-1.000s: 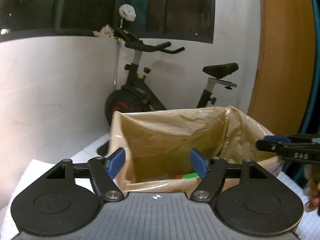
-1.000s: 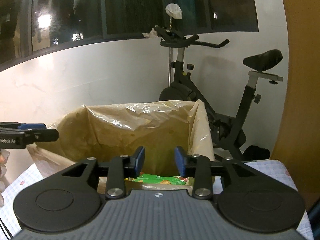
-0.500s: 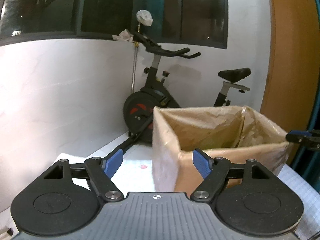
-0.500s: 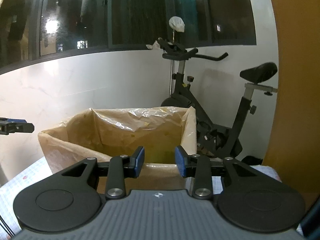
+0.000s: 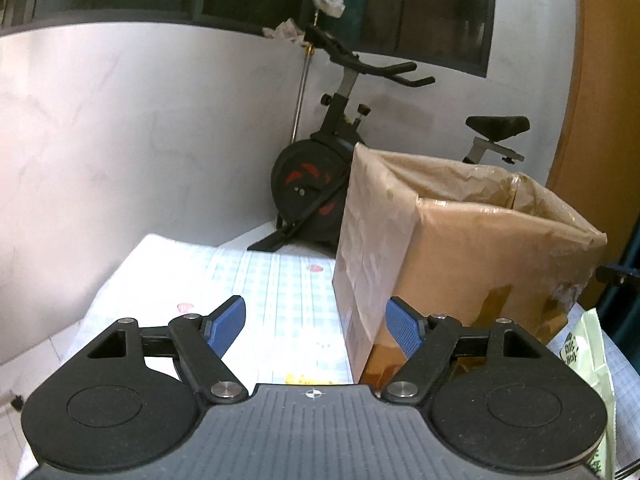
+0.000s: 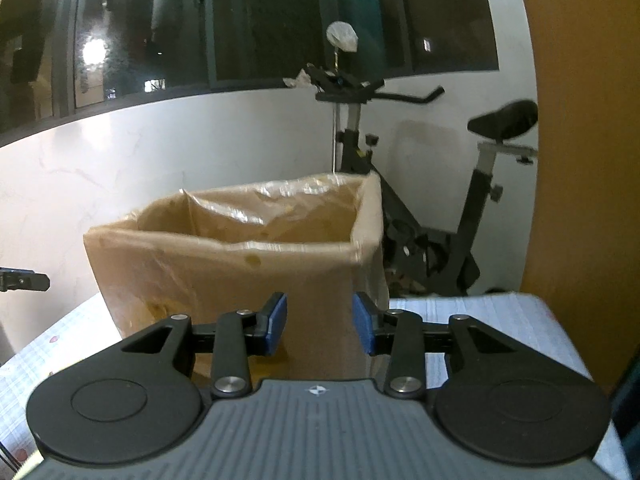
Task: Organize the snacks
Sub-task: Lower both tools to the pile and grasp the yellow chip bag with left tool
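Snack bag [image 5: 592, 364], pale green, lies on the tabletop [image 5: 272, 280] just right of the lined box [image 5: 460, 240], likely next for loading; left gripper [image 5: 316, 328] and right gripper [image 6: 320, 322] hover with fingers apart, empty.

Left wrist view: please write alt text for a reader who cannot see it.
The open, empty left gripper points at a corner of a plastic-lined cardboard box on a checked tablecloth. A pale green snack bag lies at right; an exercise bike stands behind.
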The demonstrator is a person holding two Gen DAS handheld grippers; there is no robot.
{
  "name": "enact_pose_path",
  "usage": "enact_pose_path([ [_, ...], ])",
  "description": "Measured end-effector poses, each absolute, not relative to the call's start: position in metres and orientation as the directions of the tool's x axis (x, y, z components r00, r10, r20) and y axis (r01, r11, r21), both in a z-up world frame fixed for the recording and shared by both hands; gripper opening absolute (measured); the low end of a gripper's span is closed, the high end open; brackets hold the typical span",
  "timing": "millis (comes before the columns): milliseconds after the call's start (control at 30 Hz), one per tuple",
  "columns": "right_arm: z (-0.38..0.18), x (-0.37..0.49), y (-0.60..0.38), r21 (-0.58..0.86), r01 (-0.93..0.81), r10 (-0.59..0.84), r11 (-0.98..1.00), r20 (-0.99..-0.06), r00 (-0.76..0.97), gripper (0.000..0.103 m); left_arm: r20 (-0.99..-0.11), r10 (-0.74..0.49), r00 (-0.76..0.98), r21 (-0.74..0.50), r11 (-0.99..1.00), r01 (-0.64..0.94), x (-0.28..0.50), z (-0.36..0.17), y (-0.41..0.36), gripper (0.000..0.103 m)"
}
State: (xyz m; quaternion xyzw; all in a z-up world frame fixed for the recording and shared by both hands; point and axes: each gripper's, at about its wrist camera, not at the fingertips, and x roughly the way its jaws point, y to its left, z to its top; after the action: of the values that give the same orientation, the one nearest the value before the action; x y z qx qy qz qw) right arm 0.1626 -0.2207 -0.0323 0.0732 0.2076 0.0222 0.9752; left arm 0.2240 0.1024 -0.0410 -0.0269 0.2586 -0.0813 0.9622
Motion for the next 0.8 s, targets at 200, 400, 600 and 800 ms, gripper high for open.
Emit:
enact_pose_path([
  [200,-0.058,0.157,-0.22,0.163,0.007,0.069,0.987,-0.453,0.889,0.04,-0.521,-0.17,0.836,-0.12,0.985,0.126,0.222,-0.055,0.101,0.079],
  [400,-0.082,0.15,-0.223,0.189,0.033,0.067,0.981,-0.498,0.865,0.04,-0.545,-0.173,0.82,-0.127,0.984,0.123,0.223,-0.066,0.097,0.079],
  [600,-0.1,0.142,-0.227,0.212,0.06,0.062,0.976,-0.527,0.848,0.04,-0.554,-0.181,0.812,-0.142,0.982,0.123,0.222,-0.073,0.094,0.079],
  [800,-0.11,0.138,-0.229,0.237,0.073,0.07,0.969,-0.542,0.837,0.04,-0.555,-0.219,0.803,-0.163,0.975,0.153,0.22,-0.076,0.091,0.082],
])
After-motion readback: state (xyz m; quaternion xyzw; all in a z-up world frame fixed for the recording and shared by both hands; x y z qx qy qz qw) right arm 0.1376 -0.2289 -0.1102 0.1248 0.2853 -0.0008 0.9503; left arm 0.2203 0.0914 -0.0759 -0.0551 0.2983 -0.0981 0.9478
